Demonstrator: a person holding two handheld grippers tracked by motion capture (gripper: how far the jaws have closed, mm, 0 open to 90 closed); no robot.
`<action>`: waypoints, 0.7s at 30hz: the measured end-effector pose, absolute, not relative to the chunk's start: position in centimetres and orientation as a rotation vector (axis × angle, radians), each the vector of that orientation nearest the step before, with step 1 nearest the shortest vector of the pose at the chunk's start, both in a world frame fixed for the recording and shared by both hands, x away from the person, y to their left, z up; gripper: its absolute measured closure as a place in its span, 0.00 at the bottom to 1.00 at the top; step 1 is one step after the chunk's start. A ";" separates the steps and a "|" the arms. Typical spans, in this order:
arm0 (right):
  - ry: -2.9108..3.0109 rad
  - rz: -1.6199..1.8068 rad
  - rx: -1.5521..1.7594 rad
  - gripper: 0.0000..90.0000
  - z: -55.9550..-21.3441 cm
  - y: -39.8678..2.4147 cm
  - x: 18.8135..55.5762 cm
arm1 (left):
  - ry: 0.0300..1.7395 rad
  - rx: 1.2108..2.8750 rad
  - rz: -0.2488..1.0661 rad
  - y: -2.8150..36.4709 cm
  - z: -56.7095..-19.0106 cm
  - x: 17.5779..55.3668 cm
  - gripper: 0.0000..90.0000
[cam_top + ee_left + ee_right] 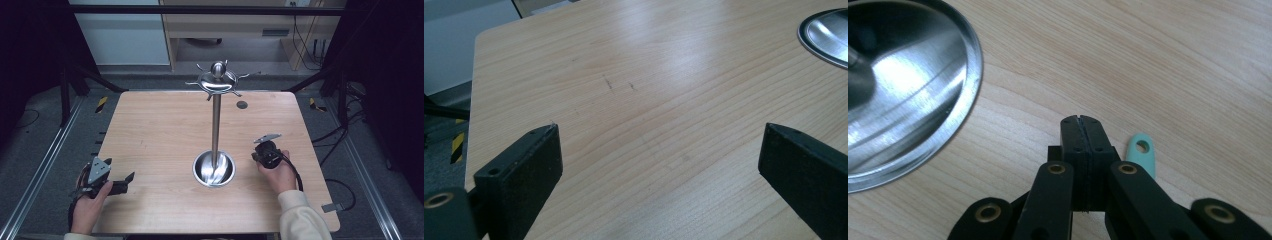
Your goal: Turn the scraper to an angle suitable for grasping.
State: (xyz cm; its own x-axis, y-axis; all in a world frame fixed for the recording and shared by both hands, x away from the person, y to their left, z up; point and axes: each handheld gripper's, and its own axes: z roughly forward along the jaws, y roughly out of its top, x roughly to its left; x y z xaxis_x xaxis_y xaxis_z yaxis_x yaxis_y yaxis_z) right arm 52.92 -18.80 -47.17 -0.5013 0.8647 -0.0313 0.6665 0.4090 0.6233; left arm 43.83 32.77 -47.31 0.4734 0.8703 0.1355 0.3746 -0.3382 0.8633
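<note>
We see a light wood table (150, 130) w/ a small dark round disc (242, 105) near its far edge. Beyond it: a wooden cabinet (225, 25), w/ cables (307, 45) at right. Yellow-black hazard tape (101, 103) is on the floor, far left.

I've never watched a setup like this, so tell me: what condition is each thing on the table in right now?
Left gripper: open, nothing between its jaws.
Right gripper: shut, jaws pressed together.
Metal stand: upright, hooks bare.
Mint-green tab: flat on the table, beside the right gripper, partly hidden.

Bare table (160, 130) on both flanks of the central steel stand (215, 125) with its round base (214, 169).
</note>
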 end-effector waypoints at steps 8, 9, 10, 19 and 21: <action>2.308 0.773 1.355 1.00 -47.5 -19.5 53.3 | 1.027 1.936 0.773 32.4 -47.4 44.0 0.04; 2.308 0.763 1.361 1.00 -47.6 -19.6 53.3 | 1.027 1.936 0.773 32.4 -47.4 44.0 0.04; 2.308 0.763 1.361 1.00 -47.6 -19.6 53.3 | 1.026 1.936 0.773 32.4 -47.4 44.0 0.04; 2.307 0.711 1.416 1.00 -48.1 -20.2 53.8 | 1.032 1.937 0.778 32.5 -47.5 43.9 0.04; 2.303 0.704 1.425 1.00 -48.1 -20.3 53.8 | 1.031 1.941 0.779 32.5 -47.5 43.9 0.04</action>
